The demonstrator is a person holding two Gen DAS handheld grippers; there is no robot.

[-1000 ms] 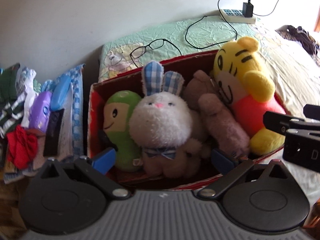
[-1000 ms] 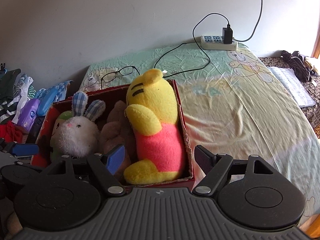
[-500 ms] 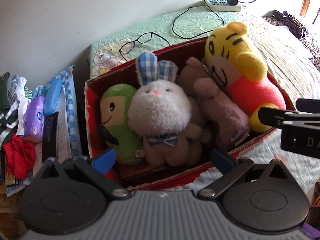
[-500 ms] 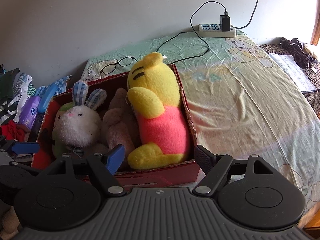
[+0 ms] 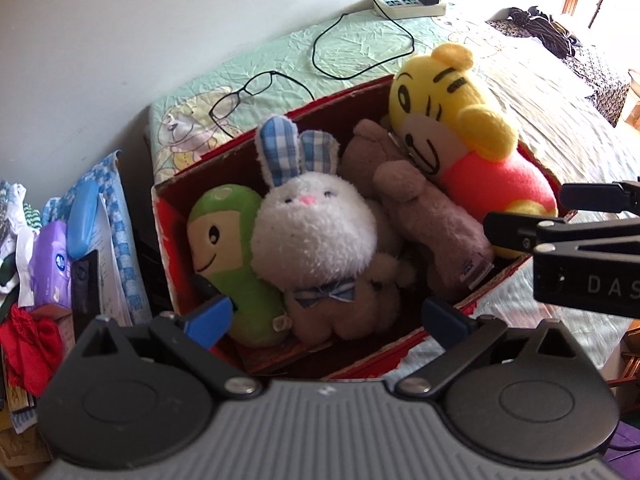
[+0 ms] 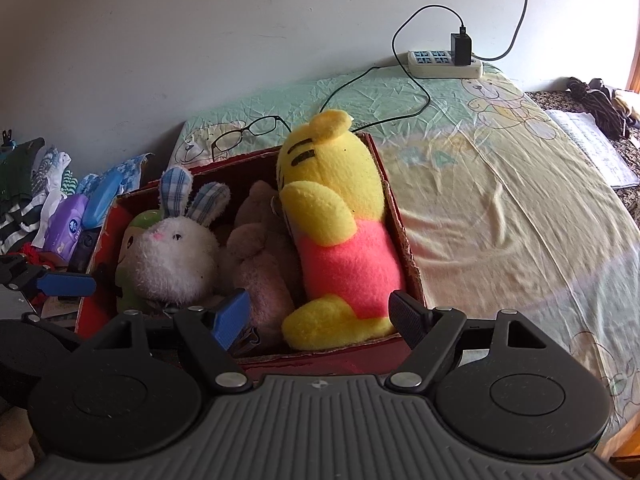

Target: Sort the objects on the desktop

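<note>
Plush toys, rabbit (image 5: 316,228) and tiger (image 5: 460,120) included, fill the red box (image 5: 164,216).

Four plush toys (image 5: 316,236) packed upright-ish inside red cardboard box (image 5: 164,216).

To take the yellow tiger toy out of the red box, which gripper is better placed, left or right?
Right, probably. The right gripper is open, with the yellow tiger toy directly ahead between its fingers. The left gripper faces the white rabbit instead.

Both wrist cameras are looking down and forward, close above the near edge of the red box (image 5: 168,240) (image 6: 332,356), sharing its plush toys and the far wall.
</note>
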